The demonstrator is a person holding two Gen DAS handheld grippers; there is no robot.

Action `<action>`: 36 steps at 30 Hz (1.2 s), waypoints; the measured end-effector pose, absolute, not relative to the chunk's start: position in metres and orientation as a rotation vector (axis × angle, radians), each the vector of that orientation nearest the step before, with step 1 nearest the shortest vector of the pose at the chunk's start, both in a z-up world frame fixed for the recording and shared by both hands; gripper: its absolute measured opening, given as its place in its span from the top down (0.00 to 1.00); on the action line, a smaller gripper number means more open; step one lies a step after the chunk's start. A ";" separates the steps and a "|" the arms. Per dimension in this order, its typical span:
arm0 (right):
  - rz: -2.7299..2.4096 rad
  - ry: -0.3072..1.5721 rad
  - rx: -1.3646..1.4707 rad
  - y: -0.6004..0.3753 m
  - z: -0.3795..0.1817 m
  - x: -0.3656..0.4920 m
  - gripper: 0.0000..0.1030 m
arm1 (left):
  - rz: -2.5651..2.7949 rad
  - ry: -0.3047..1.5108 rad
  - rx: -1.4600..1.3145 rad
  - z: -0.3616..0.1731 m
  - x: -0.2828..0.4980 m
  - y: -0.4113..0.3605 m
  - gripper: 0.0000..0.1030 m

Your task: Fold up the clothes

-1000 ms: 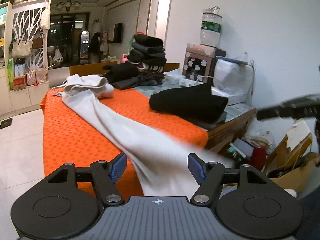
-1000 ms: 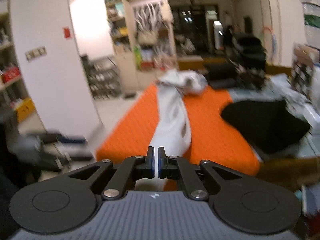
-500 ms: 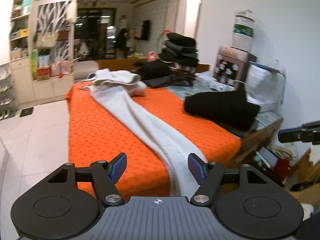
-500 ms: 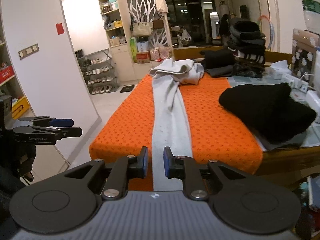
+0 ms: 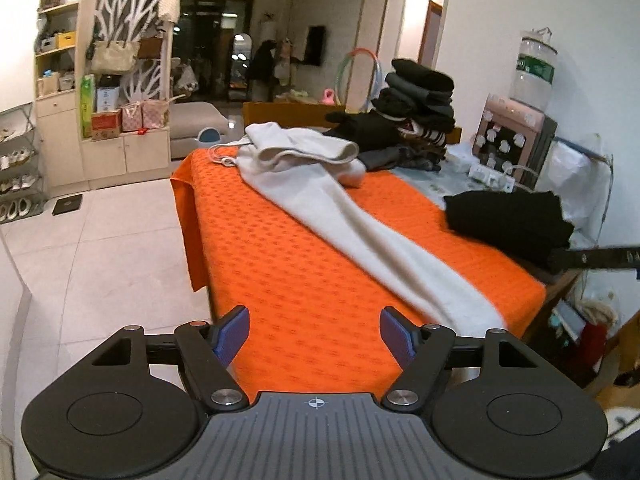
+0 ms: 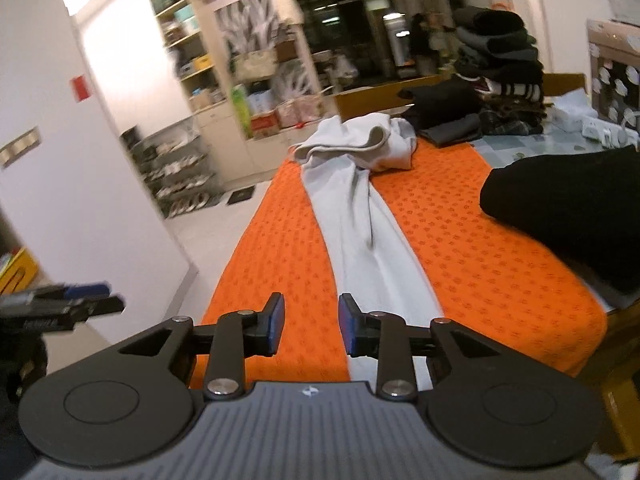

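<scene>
A long pale grey garment (image 5: 360, 232) lies stretched along the orange-covered table (image 5: 280, 248), bunched at its far end. My left gripper (image 5: 314, 330) hovers over the table's near edge, left of the garment. Its jaws are opening, with only orange cloth showing between them. In the right wrist view the same garment (image 6: 344, 220) runs away from me over the orange cover (image 6: 272, 256). My right gripper (image 6: 311, 322) hangs above the garment's near end. Its jaws are opening too, and nothing is between the pads. The left gripper (image 6: 104, 297) shows at that view's left edge.
A folded black garment (image 5: 508, 220) lies on the table's right side, and a stack of dark folded clothes (image 5: 416, 100) stands at the far end. A water dispenser (image 5: 532, 68) is by the right wall. Shelves (image 5: 120, 80) and tiled floor (image 5: 100, 260) lie to the left.
My right gripper went from shut to parted jaws, and the garment now lies flat on the table. The left gripper shifted left, from above the garment to above bare orange cloth.
</scene>
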State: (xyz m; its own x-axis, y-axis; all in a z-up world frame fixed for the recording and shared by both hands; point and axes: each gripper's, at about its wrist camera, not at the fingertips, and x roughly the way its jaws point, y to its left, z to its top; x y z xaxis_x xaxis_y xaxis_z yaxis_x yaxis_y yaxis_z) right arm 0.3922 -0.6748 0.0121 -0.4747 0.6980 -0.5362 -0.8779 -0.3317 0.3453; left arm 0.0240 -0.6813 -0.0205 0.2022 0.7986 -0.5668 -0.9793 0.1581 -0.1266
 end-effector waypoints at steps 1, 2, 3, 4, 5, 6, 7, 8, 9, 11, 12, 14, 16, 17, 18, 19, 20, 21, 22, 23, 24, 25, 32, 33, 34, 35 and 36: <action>1.924 0.752 -0.331 -0.668 0.011 0.381 0.67 | 1.310 0.420 -0.519 -0.019 0.010 -0.674 0.28; 1.900 0.762 -0.305 -0.661 0.010 0.371 0.67 | 1.294 0.423 -0.505 -0.018 -0.003 -0.667 0.28; 1.875 0.772 -0.279 -0.654 0.009 0.360 0.67 | 1.279 0.427 -0.491 -0.016 -0.017 -0.659 0.28; 1.852 0.771 -0.259 -0.648 0.008 0.350 0.67 | 1.265 0.433 -0.477 -0.015 -0.029 -0.652 0.28; 1.830 0.768 -0.241 -0.641 0.008 0.340 0.67 | 1.252 0.439 -0.463 -0.014 -0.041 -0.644 0.28; 1.810 0.761 -0.226 -0.634 0.008 0.331 0.67 | 1.238 0.444 -0.449 -0.013 -0.053 -0.636 0.28; 1.791 0.748 -0.212 -0.627 0.007 0.321 0.67 | 1.225 0.447 -0.436 -0.011 -0.064 -0.628 0.28; 1.772 0.735 -0.199 -0.620 0.007 0.312 0.67 | 1.212 0.451 -0.423 -0.010 -0.074 -0.620 0.28; 1.755 0.724 -0.188 -0.613 0.006 0.303 0.67 | 1.199 0.457 -0.412 -0.009 -0.084 -0.612 0.28; 1.726 0.717 -0.180 -0.600 0.004 0.289 0.67 | 1.175 0.466 -0.398 -0.007 -0.099 -0.594 0.28; 1.712 0.714 -0.176 -0.593 0.002 0.282 0.67 | 1.162 0.468 -0.394 -0.006 -0.106 -0.585 0.28; 1.684 0.708 -0.170 -0.580 0.000 0.269 0.66 | 1.127 0.473 -0.381 -0.005 -0.119 -0.564 0.28; 1.657 0.710 -0.170 -0.569 -0.005 0.262 0.65 | 1.092 0.486 -0.367 -0.008 -0.127 -0.541 0.28; 1.645 0.712 -0.170 -0.563 -0.007 0.258 0.64 | 1.074 0.493 -0.362 -0.010 -0.130 -0.529 0.28; 1.633 0.715 -0.171 -0.558 -0.010 0.254 0.64 | 1.057 0.498 -0.358 -0.012 -0.132 -0.516 0.28; 1.620 0.713 -0.174 -0.552 -0.012 0.250 0.63 | 1.037 0.503 -0.356 -0.014 -0.134 -0.501 0.28; 1.607 0.711 -0.178 -0.546 -0.014 0.247 0.63 | 1.018 0.508 -0.353 -0.016 -0.135 -0.487 0.28; 1.594 0.708 -0.181 -0.541 -0.016 0.243 0.63 | 0.998 0.510 -0.348 -0.017 -0.135 -0.472 0.28; 1.581 0.705 -0.185 -0.535 -0.018 0.239 0.63 | 0.976 0.509 -0.343 -0.018 -0.135 -0.457 0.28; 1.570 0.702 -0.185 -0.528 -0.019 0.237 0.63 | 0.954 0.509 -0.337 -0.019 -0.134 -0.441 0.28; 1.560 0.700 -0.184 -0.522 -0.020 0.235 0.63 | 0.929 0.512 -0.330 -0.020 -0.131 -0.426 0.28; 1.544 0.693 -0.185 -0.514 -0.022 0.232 0.63 | 0.905 0.515 -0.323 -0.021 -0.128 -0.411 0.28; 1.433 0.711 -0.135 -0.466 -0.035 0.221 0.61 | 0.755 0.543 -0.282 -0.022 -0.096 -0.315 0.28; 1.415 0.713 -0.134 -0.461 -0.037 0.220 0.60 | 0.733 0.546 -0.274 -0.022 -0.090 -0.303 0.28; 1.391 0.717 -0.137 -0.456 -0.039 0.218 0.60 | 0.712 0.552 -0.271 -0.023 -0.085 -0.292 0.28; 1.375 0.718 -0.138 -0.451 -0.040 0.216 0.60 | 0.692 0.557 -0.267 -0.023 -0.080 -0.282 0.28; 1.358 0.720 -0.137 -0.447 -0.043 0.215 0.59 | 0.668 0.561 -0.259 -0.023 -0.075 -0.272 0.28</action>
State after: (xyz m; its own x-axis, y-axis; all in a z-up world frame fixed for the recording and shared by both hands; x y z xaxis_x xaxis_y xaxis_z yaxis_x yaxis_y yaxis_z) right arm 0.2153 -0.4474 -0.0427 0.0356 0.8392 -0.5426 -0.9199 0.2397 0.3103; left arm -0.0746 -0.2722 -0.0234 0.6450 0.5121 -0.5671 -0.6477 0.7602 -0.0502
